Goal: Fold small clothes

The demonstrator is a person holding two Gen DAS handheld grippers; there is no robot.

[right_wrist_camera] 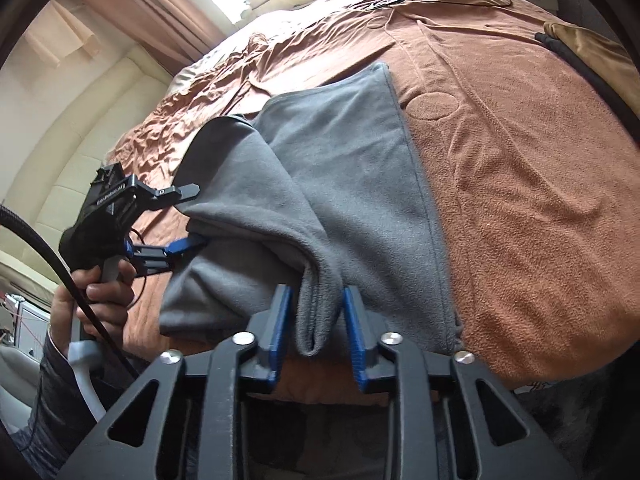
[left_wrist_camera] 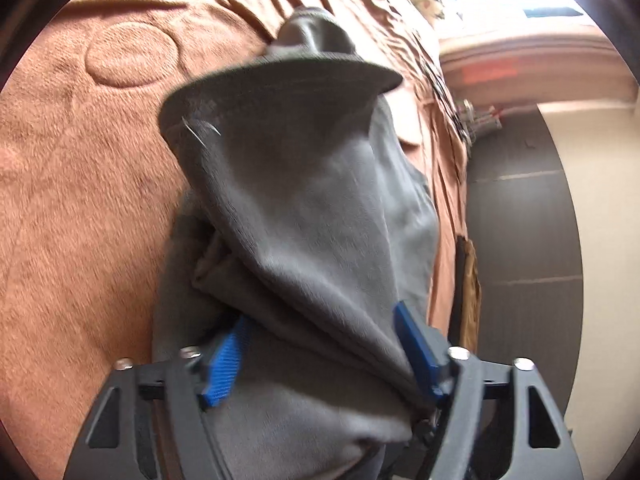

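From the left wrist view, the left gripper (left_wrist_camera: 320, 356) has a thick drape of the grey fleece garment (left_wrist_camera: 304, 208) lying between its blue fingers (left_wrist_camera: 224, 364); the cloth fills the gap and hides the pads, so I cannot tell whether it is clamped or merely resting there. The garment rises from the brown bedspread (left_wrist_camera: 80, 184), probably lifted to carry one side over for a fold. From the right wrist view, the right gripper (right_wrist_camera: 316, 336) straddles a doubled edge of the garment (right_wrist_camera: 320, 184) near the bed's front edge, jaws narrowed yet showing slivers of gap, so not visibly pinching; likely anchoring that fold. The person's hand (right_wrist_camera: 92, 300) holds the other gripper, whose body carries small white lettering too blurred to read.
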